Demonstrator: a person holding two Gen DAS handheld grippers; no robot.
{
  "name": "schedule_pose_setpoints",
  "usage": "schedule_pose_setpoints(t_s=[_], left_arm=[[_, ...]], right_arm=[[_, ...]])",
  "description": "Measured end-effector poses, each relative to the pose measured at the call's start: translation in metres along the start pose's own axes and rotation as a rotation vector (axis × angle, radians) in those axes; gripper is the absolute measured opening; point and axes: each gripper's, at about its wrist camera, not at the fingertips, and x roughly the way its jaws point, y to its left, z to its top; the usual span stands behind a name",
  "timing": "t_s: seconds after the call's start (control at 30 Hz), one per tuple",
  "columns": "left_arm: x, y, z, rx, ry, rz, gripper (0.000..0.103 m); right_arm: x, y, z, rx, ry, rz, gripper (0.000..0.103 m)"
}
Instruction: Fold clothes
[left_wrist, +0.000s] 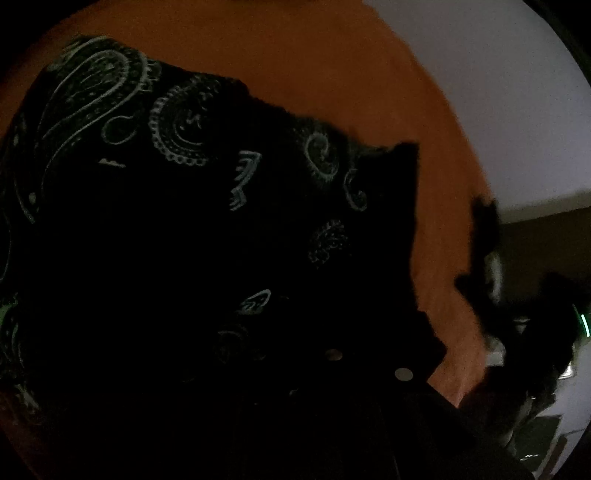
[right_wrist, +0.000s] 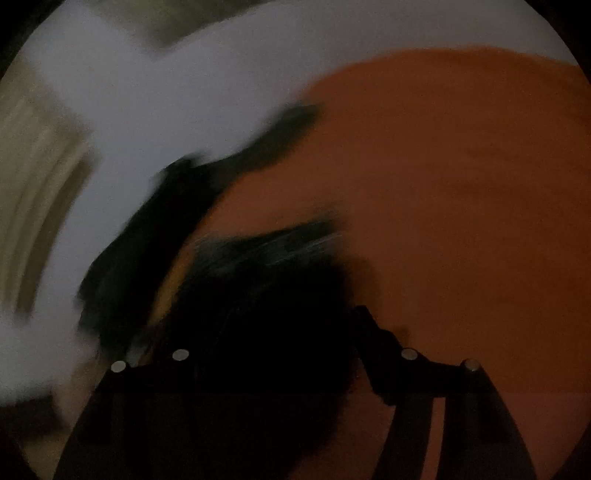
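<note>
Orange cloth (left_wrist: 332, 66) covers the surface under both our grippers, with a pale wall (left_wrist: 498, 92) beyond its edge. Across it lies the black paisley-print garment (left_wrist: 166, 184), filling most of the left wrist view. Our left gripper (left_wrist: 354, 369) sits buried in that dark fabric with its fingers clenched; we cannot tell whether cloth is pinched between them. In the blurred right wrist view, our right gripper (right_wrist: 295, 332) has its fingers spread apart, a fold of the garment lying over the left finger, nothing visibly pinched.
</note>
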Motion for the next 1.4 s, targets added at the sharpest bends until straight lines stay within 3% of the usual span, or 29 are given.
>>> schedule_pose_setpoints(t_s=[0.07, 0.13, 0.2, 0.23, 0.27, 0.3, 0.37, 0.43, 0.53, 0.63, 0.67, 0.73, 0.77, 0.8, 0.83, 0.9, 1.0, 1.13, 1.2, 1.27, 1.33, 1.37, 1.4], left_arm=[[-0.008, -0.001, -0.003, 0.022, -0.053, 0.037, 0.004], [-0.010, -0.001, -0.009, 0.035, -0.089, 0.046, 0.004], [-0.005, 0.001, -0.018, 0.053, -0.102, 0.034, 0.003], [-0.004, 0.002, -0.023, 0.065, -0.120, 0.032, 0.003], [-0.004, 0.003, -0.024, 0.074, -0.134, 0.032, 0.003], [-0.005, 0.004, -0.024, 0.082, -0.147, 0.031, 0.003], [-0.003, 0.007, -0.029, 0.096, -0.163, 0.033, 0.003], [0.003, 0.003, -0.031, 0.117, -0.170, 0.032, 0.003], [0.003, 0.003, -0.027, 0.139, -0.162, 0.032, 0.003], [0.002, 0.009, -0.026, 0.135, -0.161, 0.021, 0.003], [0.004, 0.008, -0.027, 0.133, -0.163, 0.016, 0.003], [0.006, 0.009, -0.029, 0.126, -0.171, -0.003, 0.003], [0.007, 0.009, -0.030, 0.124, -0.176, -0.013, 0.003], [0.007, 0.011, -0.030, 0.118, -0.177, -0.029, 0.003], [0.007, 0.013, -0.029, 0.104, -0.171, -0.039, 0.003], [0.006, 0.010, -0.025, 0.073, -0.136, -0.030, 0.003], [-0.010, -0.007, -0.026, 0.082, -0.099, 0.006, 0.004], [-0.046, -0.026, -0.029, 0.110, -0.143, -0.028, 0.004], [-0.057, -0.028, -0.031, 0.102, -0.144, -0.019, 0.004], [-0.067, -0.027, -0.034, 0.091, -0.145, 0.004, 0.004], [-0.074, -0.026, -0.040, 0.079, -0.153, 0.006, 0.004], [-0.082, -0.021, -0.046, 0.066, -0.159, 0.002, 0.004], [-0.087, -0.016, -0.051, 0.056, -0.162, -0.006, 0.004]], right_arm=[[0.019, -0.009, 0.019, -0.004, 0.101, -0.113, 0.063], [0.054, -0.004, 0.035, -0.004, 0.206, -0.089, 0.064], [0.076, 0.008, 0.039, -0.016, 0.234, -0.052, 0.064], [0.091, 0.017, 0.038, -0.079, 0.279, -0.104, 0.062], [0.101, 0.024, 0.037, -0.165, 0.304, -0.191, 0.035], [0.104, 0.027, 0.036, -0.245, 0.297, -0.321, 0.021], [0.086, 0.017, 0.040, -0.253, 0.190, -0.540, 0.017], [0.064, -0.009, 0.045, -0.189, 0.143, -0.640, 0.017], [0.035, -0.036, 0.052, -0.022, 0.114, -0.458, 0.017], [0.021, -0.007, 0.048, -0.039, 0.114, -0.068, 0.017], [0.026, 0.003, 0.042, -0.046, 0.164, 0.057, 0.017], [0.055, 0.016, 0.023, -0.085, 0.291, 0.054, 0.014], [0.068, 0.013, 0.014, -0.099, 0.341, -0.025, 0.003], [0.080, -0.001, 0.008, -0.077, 0.371, -0.086, 0.000], [0.082, -0.018, 0.007, -0.007, 0.368, -0.049, 0.000], [0.081, -0.046, 0.005, 0.115, 0.345, 0.020, 0.000], [0.064, -0.036, 0.015, 0.046, 0.279, -0.084, 0.000], [0.057, -0.008, 0.045, 0.007, 0.216, 0.084, 0.000], [0.085, -0.002, 0.052, -0.037, 0.275, 0.034, 0.000], [0.102, -0.030, 0.049, -0.038, 0.305, -0.128, 0.000], [0.092, -0.048, 0.058, 0.058, 0.222, -0.145, 0.000], [0.073, -0.046, 0.062, 0.076, 0.130, -0.221, 0.002], [0.056, -0.039, 0.061, 0.055, 0.063, -0.244, 0.001]])
